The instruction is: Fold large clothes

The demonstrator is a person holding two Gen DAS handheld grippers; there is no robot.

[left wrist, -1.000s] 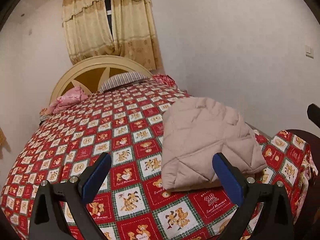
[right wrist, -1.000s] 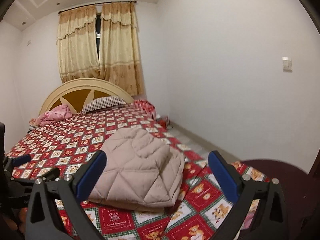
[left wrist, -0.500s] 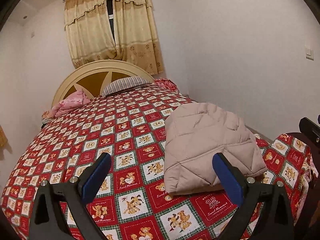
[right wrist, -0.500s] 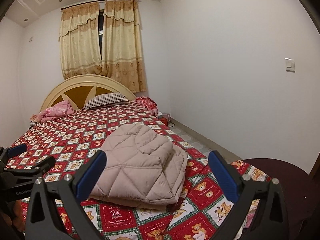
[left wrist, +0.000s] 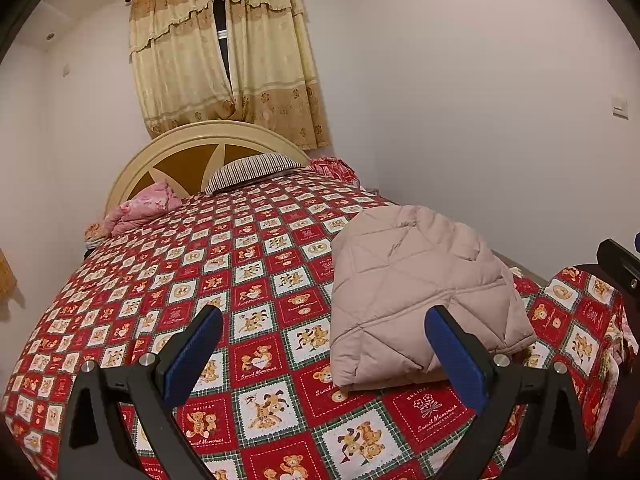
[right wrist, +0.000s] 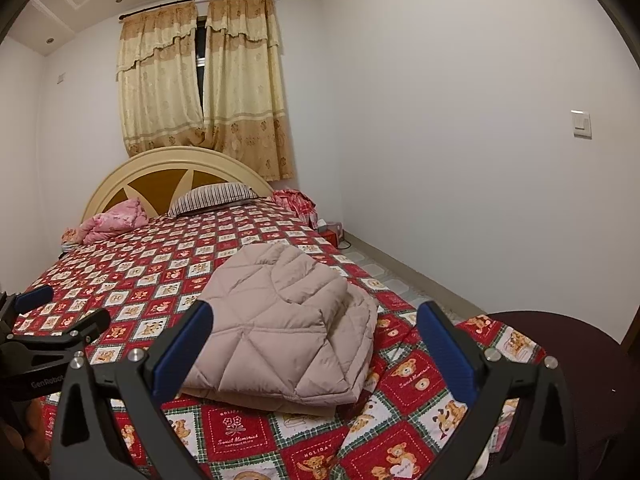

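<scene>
Nearest to my lenses, the left hand-held gripper [left wrist: 324,354] has its blue-padded fingers spread wide with nothing between them, held above the foot of the bed. I note the right hand-held gripper [right wrist: 316,344] likewise spread and empty; the left unit also shows at the lower left edge of the right wrist view.

Beyond the fingertips lies the folded beige quilted puffer jacket [right wrist: 286,330], resting in a compact stacked bundle on the red-and-white teddy-bear patchwork bedspread [left wrist: 224,276]. It sits toward the foot of the bed on the side nearer the right-hand wall. Neither gripper touches it. In the left wrist view the jacket [left wrist: 416,300] appears partly behind the right finger of that gripper.

A dark maroon rounded surface [right wrist: 576,344] shows at the foot corner; I cannot tell what it is.

Farther up the bed, I record a crumpled pink blanket [right wrist: 114,220] and a striped pillow [right wrist: 212,198] against the cream arched wooden headboard [right wrist: 168,166]. Red checked fabric [right wrist: 294,202] is bunched at the far right corner of the mattress. Behind the headboard hang yellow floral curtains [right wrist: 200,88]. A white wall switch [right wrist: 581,123] sits on the right wall.
</scene>
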